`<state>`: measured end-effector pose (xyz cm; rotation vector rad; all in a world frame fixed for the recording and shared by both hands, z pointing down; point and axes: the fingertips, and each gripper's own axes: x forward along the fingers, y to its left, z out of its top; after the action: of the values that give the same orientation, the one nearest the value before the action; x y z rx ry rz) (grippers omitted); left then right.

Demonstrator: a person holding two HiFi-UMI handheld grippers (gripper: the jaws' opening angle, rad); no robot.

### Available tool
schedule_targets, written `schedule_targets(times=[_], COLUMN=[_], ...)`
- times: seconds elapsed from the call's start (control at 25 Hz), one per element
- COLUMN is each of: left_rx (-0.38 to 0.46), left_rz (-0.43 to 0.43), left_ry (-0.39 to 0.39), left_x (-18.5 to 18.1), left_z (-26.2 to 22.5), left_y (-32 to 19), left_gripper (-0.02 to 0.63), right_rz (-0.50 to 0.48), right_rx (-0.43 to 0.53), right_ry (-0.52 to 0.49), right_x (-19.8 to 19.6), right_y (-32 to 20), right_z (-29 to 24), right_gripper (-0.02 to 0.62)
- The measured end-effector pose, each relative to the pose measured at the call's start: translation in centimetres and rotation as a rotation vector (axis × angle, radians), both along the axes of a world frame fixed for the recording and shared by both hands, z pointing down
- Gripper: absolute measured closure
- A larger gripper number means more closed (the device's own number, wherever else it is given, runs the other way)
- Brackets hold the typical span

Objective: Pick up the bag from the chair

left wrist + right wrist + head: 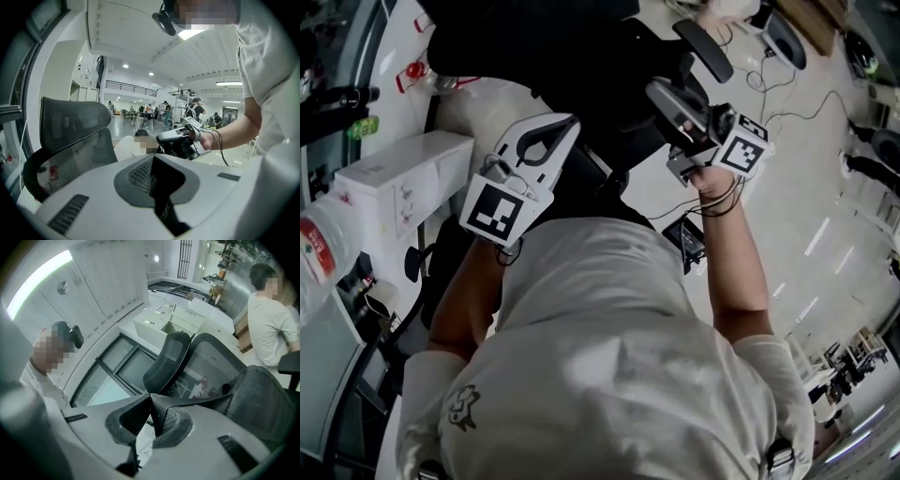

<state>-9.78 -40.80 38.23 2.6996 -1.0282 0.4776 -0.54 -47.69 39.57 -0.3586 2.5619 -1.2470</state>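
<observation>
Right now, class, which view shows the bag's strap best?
Right gripper view: the strap runs from the shut right gripper to the bag. Head view shows only dark shapes there; left gripper view shows that gripper far off, strap indistinct.

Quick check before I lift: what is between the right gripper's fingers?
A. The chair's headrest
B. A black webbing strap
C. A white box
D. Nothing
B: the right gripper view shows the right gripper with its fingers closed on a black strap that runs across to the black bag.
</observation>
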Motion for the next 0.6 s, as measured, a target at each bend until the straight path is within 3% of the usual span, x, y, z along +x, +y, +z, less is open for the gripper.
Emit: schedule_targets(times=[0.2, 0.6], left_rx=[0.045, 0.125], left_rz=[-0.017, -0.047], left_ry=[0.003, 0.014], left_x=[0.7, 2.4], left_z=[-2.1, -5.6], left_y=[1.7, 6.8], left_gripper=[0.595, 0.595], right_rz=[0.055, 0.114], right_rx=[0.024, 0.088], right_ry=[-0.028, 0.009], right_x=[2.3, 6.2], right_y=[2.0, 8.3], right_z=[-2.4, -6.6], right_gripper=[0.562, 0.563])
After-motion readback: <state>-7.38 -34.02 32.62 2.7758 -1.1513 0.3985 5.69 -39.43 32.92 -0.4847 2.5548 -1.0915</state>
